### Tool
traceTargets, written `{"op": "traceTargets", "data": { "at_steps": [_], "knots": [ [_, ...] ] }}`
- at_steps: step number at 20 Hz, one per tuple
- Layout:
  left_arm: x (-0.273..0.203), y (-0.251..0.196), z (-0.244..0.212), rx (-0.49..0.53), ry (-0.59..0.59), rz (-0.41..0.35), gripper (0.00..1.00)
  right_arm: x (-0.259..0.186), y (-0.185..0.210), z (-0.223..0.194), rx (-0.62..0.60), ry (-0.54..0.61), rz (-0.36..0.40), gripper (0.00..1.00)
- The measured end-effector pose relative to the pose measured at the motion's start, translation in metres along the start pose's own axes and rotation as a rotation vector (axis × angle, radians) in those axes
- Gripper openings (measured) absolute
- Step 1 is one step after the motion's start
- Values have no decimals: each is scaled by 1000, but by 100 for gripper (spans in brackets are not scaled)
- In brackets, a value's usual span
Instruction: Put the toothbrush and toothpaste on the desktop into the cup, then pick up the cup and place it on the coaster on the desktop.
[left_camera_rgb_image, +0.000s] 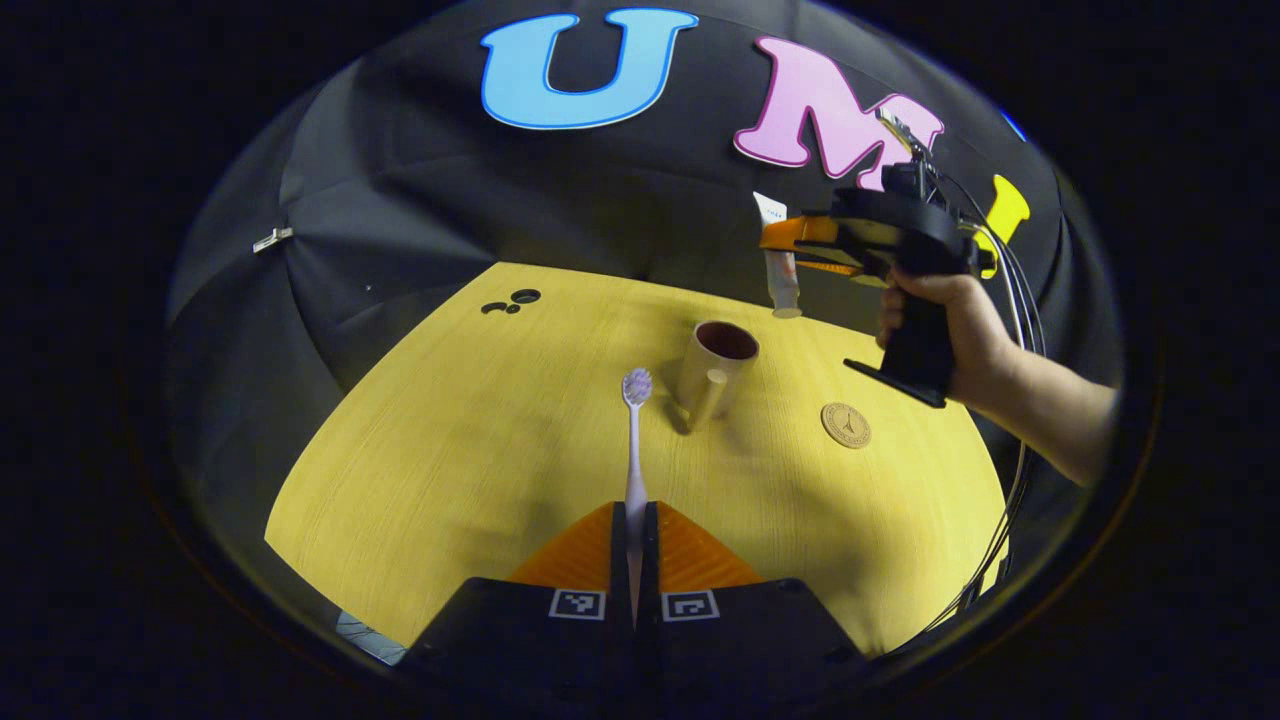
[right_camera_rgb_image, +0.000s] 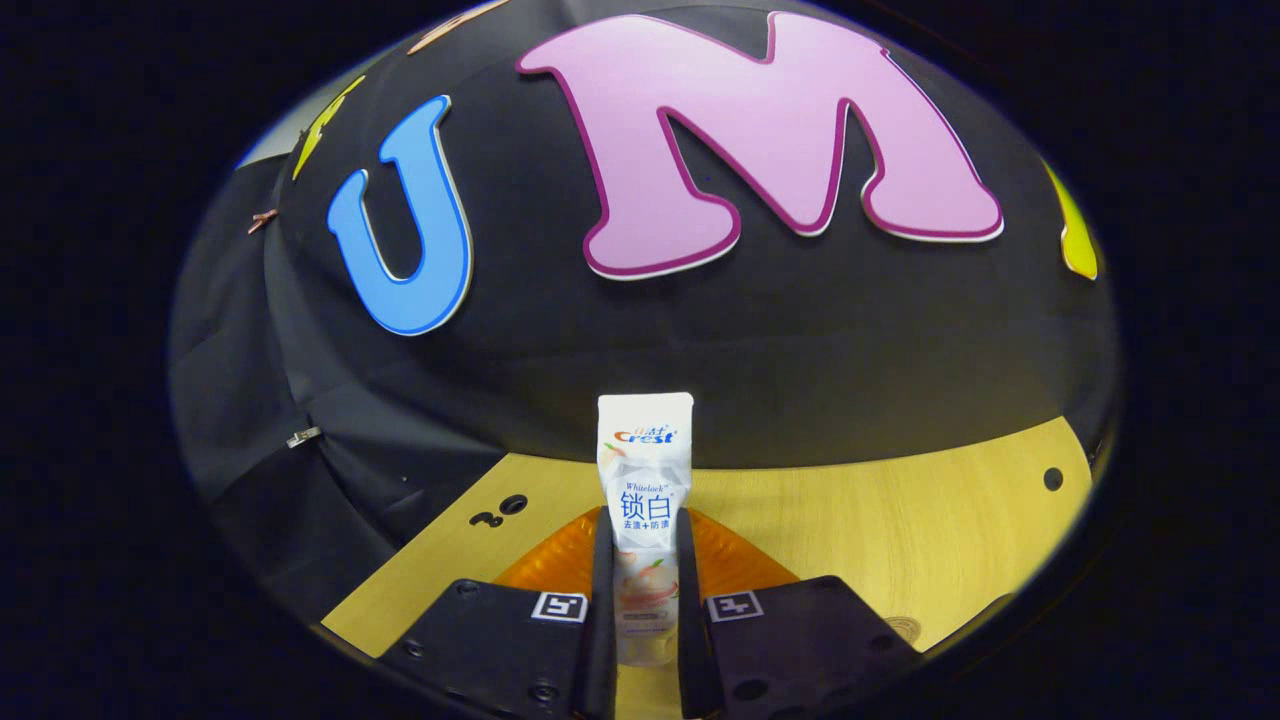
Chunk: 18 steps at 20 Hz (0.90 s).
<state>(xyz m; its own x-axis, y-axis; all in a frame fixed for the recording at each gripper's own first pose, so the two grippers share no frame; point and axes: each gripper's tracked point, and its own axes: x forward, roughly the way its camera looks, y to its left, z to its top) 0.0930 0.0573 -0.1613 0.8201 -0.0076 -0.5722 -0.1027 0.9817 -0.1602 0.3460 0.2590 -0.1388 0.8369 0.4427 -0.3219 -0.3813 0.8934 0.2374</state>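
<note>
In the left gripper view my left gripper (left_camera_rgb_image: 635, 525) is shut on the handle of a white toothbrush (left_camera_rgb_image: 635, 440), whose bristled head points ahead toward a tan cup (left_camera_rgb_image: 715, 370) with a dark inside. The cup stands upright on the yellow desktop (left_camera_rgb_image: 480, 450), just right of the brush head. A round wooden coaster (left_camera_rgb_image: 846, 424) lies to the cup's right. Above and behind the cup a hand holds the right gripper (left_camera_rgb_image: 800, 250), shut on a white toothpaste tube (left_camera_rgb_image: 780, 270) hanging cap down. In the right gripper view my right gripper (right_camera_rgb_image: 645, 560) clamps the toothpaste tube (right_camera_rgb_image: 645, 480) upright.
Small dark holes (left_camera_rgb_image: 512, 300) sit at the desktop's far left corner. A forearm (left_camera_rgb_image: 1050, 410) and cables (left_camera_rgb_image: 1020, 330) come in from the right. The desktop's edge (left_camera_rgb_image: 300, 560) runs close on the near left. Black cloth walls close the back.
</note>
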Motion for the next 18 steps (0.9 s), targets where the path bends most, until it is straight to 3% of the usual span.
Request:
{"op": "traceTargets", "data": {
  "at_steps": [11, 12, 13, 15, 16, 17, 18],
  "knots": [
    [28, -2, 15, -53, -96, -40, 6, 39, 13, -46, -60, -56, 32, 29],
    [31, -4, 14, -49, -99, -45, 6, 40, 12, -53, -67, -49, 34, 24],
    [32, -5, 12, -43, -100, -46, 6, 40, 13, -58, -74, -46, 43, 31],
    [34, -9, 9, -38, -104, -53, 6, 38, 14, -69, -65, -35, 57, 31],
    [34, -9, 7, -38, -104, -55, 6, 36, 17, -71, -45, -37, 70, 37],
    [34, -11, 6, -37, -104, -57, 6, 32, 18, -74, -33, -41, 76, 36],
    [35, -13, 6, -37, -104, -60, 6, 29, 17, -73, -34, -49, 78, 48]
  ]
}}
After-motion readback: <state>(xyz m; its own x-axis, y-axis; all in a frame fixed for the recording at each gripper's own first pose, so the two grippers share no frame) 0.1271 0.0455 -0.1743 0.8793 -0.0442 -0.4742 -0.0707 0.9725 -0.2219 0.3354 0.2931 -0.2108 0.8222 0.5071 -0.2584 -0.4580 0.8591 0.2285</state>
